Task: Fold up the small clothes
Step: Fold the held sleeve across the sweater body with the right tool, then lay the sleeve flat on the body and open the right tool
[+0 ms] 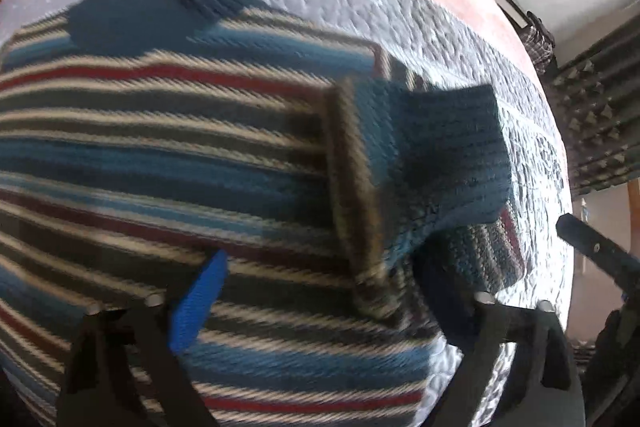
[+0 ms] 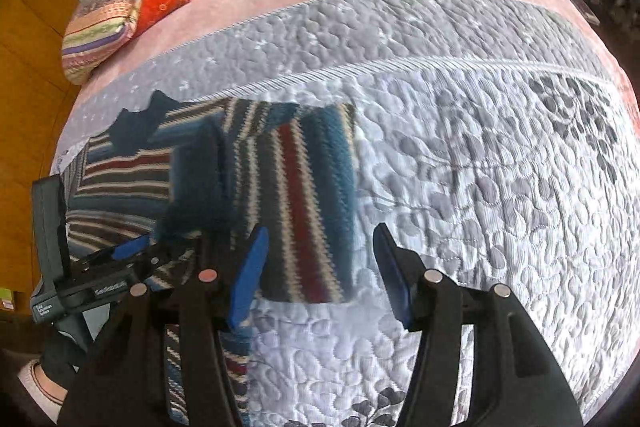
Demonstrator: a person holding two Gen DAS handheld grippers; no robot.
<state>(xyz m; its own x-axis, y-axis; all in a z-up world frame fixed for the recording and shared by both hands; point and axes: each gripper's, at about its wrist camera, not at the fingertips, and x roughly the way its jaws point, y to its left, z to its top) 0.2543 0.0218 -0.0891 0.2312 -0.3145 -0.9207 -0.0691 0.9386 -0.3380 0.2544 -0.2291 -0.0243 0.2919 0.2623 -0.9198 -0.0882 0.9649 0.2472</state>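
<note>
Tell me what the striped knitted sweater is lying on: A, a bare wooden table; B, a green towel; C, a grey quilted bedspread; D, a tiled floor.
C: the striped knitted sweater lies spread on the grey quilted bedspread, whose stitched pattern shows all around it.

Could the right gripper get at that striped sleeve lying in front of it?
Probably yes. The right gripper is open above the grey quilt, and the striped sleeve lies flat just ahead between its fingers, with nothing covering it.
</note>
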